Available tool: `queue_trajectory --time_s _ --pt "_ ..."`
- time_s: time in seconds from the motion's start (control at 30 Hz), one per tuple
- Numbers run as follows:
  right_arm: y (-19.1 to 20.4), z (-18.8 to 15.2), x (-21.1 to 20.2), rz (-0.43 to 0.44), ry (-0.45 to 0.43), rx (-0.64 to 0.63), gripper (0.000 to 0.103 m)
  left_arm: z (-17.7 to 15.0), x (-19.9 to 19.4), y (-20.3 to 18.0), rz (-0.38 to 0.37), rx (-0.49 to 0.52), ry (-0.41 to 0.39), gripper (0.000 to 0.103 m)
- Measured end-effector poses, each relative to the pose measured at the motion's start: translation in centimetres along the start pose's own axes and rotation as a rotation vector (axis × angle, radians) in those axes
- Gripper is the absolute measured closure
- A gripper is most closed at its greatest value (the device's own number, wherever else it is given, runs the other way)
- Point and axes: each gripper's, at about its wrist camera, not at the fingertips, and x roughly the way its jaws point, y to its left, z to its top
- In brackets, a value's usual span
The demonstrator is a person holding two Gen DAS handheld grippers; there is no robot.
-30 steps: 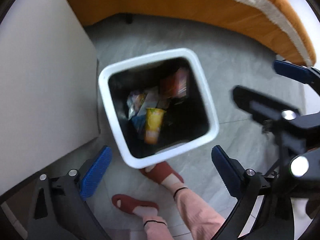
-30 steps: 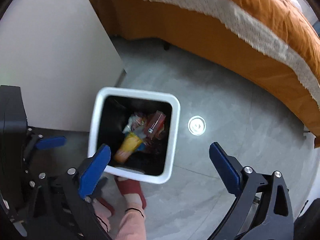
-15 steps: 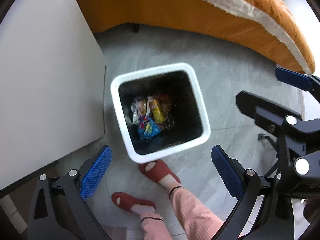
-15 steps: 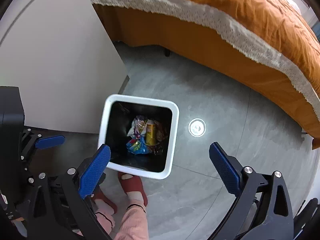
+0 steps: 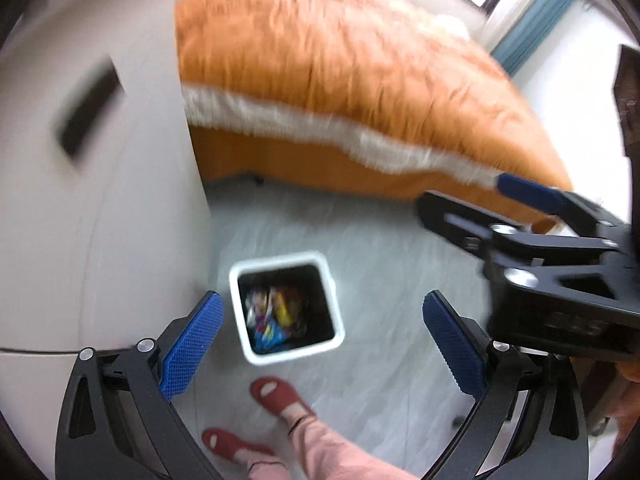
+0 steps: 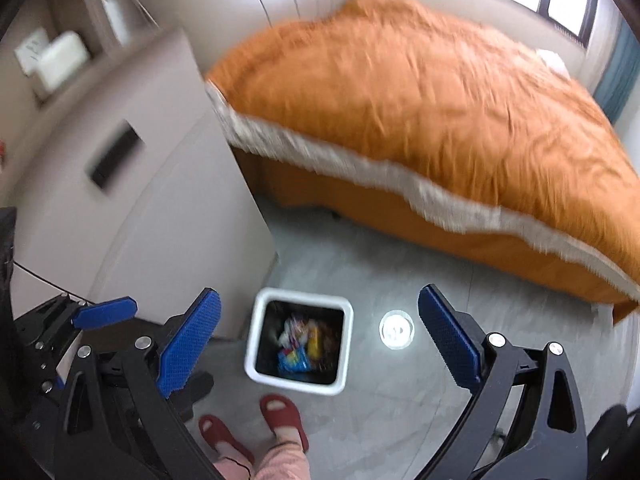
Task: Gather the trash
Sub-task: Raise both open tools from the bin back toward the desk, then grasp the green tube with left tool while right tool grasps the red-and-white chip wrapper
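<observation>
A white square bin with a black liner stands on the grey floor below me, also in the right wrist view. Colourful wrappers lie at its bottom, seen too in the right wrist view. My left gripper is open and empty, high above the bin. My right gripper is open and empty, also high above it. The right gripper shows at the right of the left wrist view.
An orange bed with a white fringe fills the back. A white cabinet stands left of the bin, with a dark flat object on top. A round floor drain lies right of the bin. My red slippers are below.
Both grippers have risen well away from the bin, which now looks much smaller. The yellow packet that was falling has settled among the trash. Both views are tilted up toward the bed.
</observation>
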Motion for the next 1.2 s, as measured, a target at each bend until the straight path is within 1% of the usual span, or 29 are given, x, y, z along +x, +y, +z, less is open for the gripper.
queue_trajectory --time_s 0.1,0.17,0.2,0.23,0.27,0.33,0.4,0.5,0.63,0.7,0.77,0.83,0.87,0.93,1.0,1.07,1.1,1.17,1.2 --pt "1.7 2.9 -3.6 0.077 -0.095 -0.027 0.004 1.1 -6.2 0.2 0.002 -0.014 -0.134 0.005" --pt "2.9 4.4 -5.5 0.126 -0.143 -0.047 0.004 1.6 -10.3 1.0 0.028 -0.030 -0.226 0.005" --pt "3.6 5.4 -6.1 0.148 -0.163 -0.058 0.004 1.8 -11.6 1.5 0.042 -0.036 -0.251 0.005" --pt "5.0 6.7 -7.1 0.179 -0.191 -0.082 0.004 1.9 -13.3 2.2 0.064 -0.042 -0.286 0.005" --pt "5.8 7.2 -7.6 0.194 -0.205 -0.094 0.004 2.0 -14.4 2.8 0.083 -0.044 -0.306 0.005" --pt "8.3 8.8 -8.7 0.244 -0.239 -0.139 0.004 2.0 -17.2 4.5 0.164 -0.033 -0.354 0.005" --pt "10.7 10.0 -9.3 0.298 -0.243 -0.186 0.004 1.8 -19.1 6.4 0.230 -0.030 -0.384 0.005" --pt "14.1 11.0 -9.9 0.351 -0.256 -0.256 0.004 1.2 -21.6 10.1 0.294 -0.071 -0.404 0.005" --pt "19.6 11.9 -10.2 0.459 -0.241 -0.347 0.004 0.6 -24.6 15.0 0.400 -0.125 -0.413 0.005" --pt "23.2 12.1 -10.1 0.492 -0.240 -0.411 0.004 -0.1 -25.7 17.6 0.449 -0.152 -0.398 0.005" --pt "25.8 12.6 -9.9 0.524 -0.236 -0.449 0.004 -1.2 -26.1 20.0 0.483 -0.179 -0.381 0.005" --pt "28.2 13.5 -9.5 0.549 -0.229 -0.474 0.004 -1.9 -26.3 22.0 0.491 -0.196 -0.361 0.005" --pt "29.8 14.0 -9.1 0.573 -0.212 -0.494 0.004 -2.1 -26.4 22.7 0.490 -0.198 -0.356 0.005" --pt "32.5 14.9 -8.3 0.609 -0.185 -0.529 0.004 -2.2 -26.5 23.9 0.504 -0.187 -0.354 0.005" --pt "34.6 15.4 -7.7 0.625 -0.153 -0.566 0.004 -2.2 -26.7 24.5 0.509 -0.164 -0.363 0.005" --pt "37.5 15.9 -6.8 0.648 -0.125 -0.617 0.004 -2.3 -26.5 25.5 0.491 -0.153 -0.355 0.005" --pt "38.6 15.9 -6.4 0.654 -0.117 -0.638 0.004 -2.2 -26.3 26.1 0.469 -0.143 -0.346 0.005" --pt "41.4 16.1 -5.3 0.664 -0.099 -0.692 0.004 -1.8 -25.6 27.1 0.443 -0.106 -0.325 0.006" --pt "42.4 16.2 -4.7 0.667 -0.092 -0.712 0.004 -1.7 -25.2 27.3 0.432 -0.092 -0.315 0.011"
